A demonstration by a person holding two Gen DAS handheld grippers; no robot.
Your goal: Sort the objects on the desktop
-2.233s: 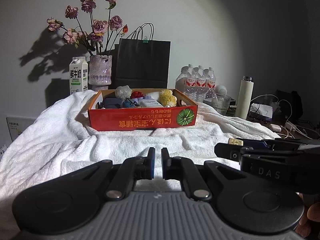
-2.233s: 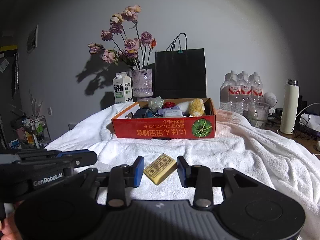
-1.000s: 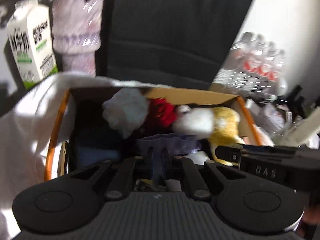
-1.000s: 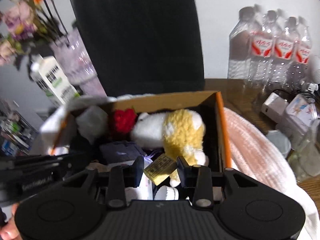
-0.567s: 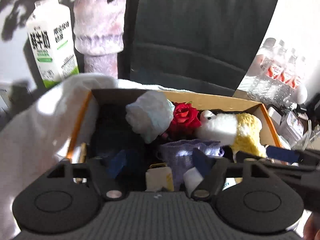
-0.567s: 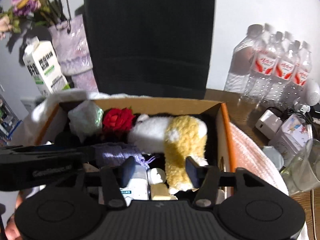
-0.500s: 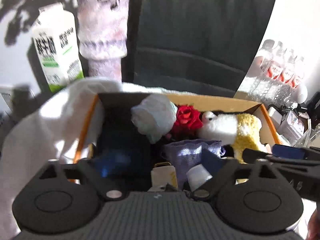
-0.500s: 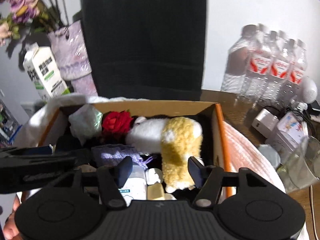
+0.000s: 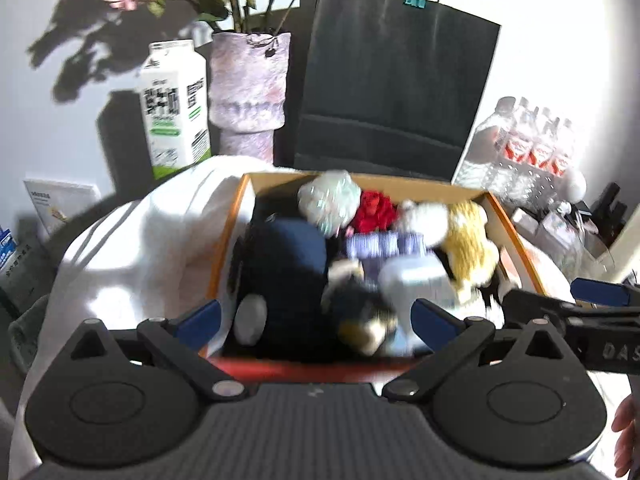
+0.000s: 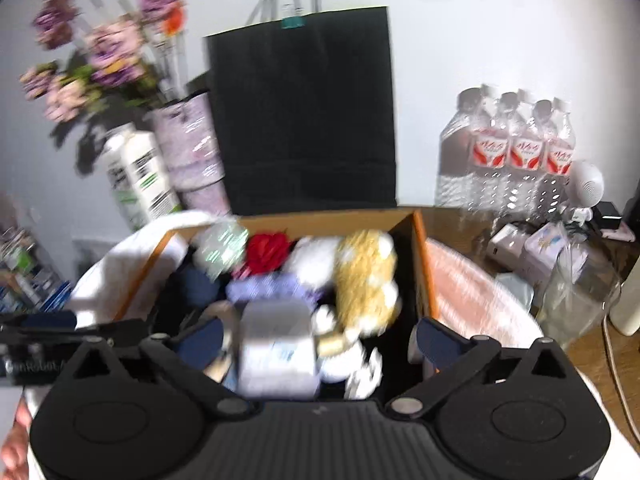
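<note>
Both grippers hang above the orange cardboard box point(image 9: 514, 236), looking down into it, and both stand spread wide. The left gripper point(image 9: 314, 320) has its blue-padded jaws far apart at the lower middle of its frame, nothing pinched between them; they have just been opening. The right gripper point(image 10: 316, 338) shows the same in its own view: jaws flung wide, just been opening, with nothing held. The box sits in the middle of each frame, on a white towel point(image 9: 132, 248), and it is packed. Along its far wall lie a pale crinkled bundle point(image 9: 330, 202), a red rose point(image 9: 374, 210) and a white-and-yellow plush toy point(image 9: 466, 236), side by side from left to right. In front of them sits a lavender pouch point(image 9: 382, 244), with a dark navy item point(image 9: 286, 258) filling the left part of the box. Nearer the camera there is a white pack point(image 10: 276, 350) and some small blurred things; I cannot tell what they are. Behind the box, across the top of the frame, stand a milk carton point(image 9: 174, 106), a mauve vase point(image 9: 250, 88) of dried flowers point(image 10: 100, 52) and a black paper bag point(image 9: 394, 80). At the right are wrapped water bottles point(image 10: 512, 152), well apart from the box. At the right edge of the left view, the other gripper's dark arm pokes in.
</note>
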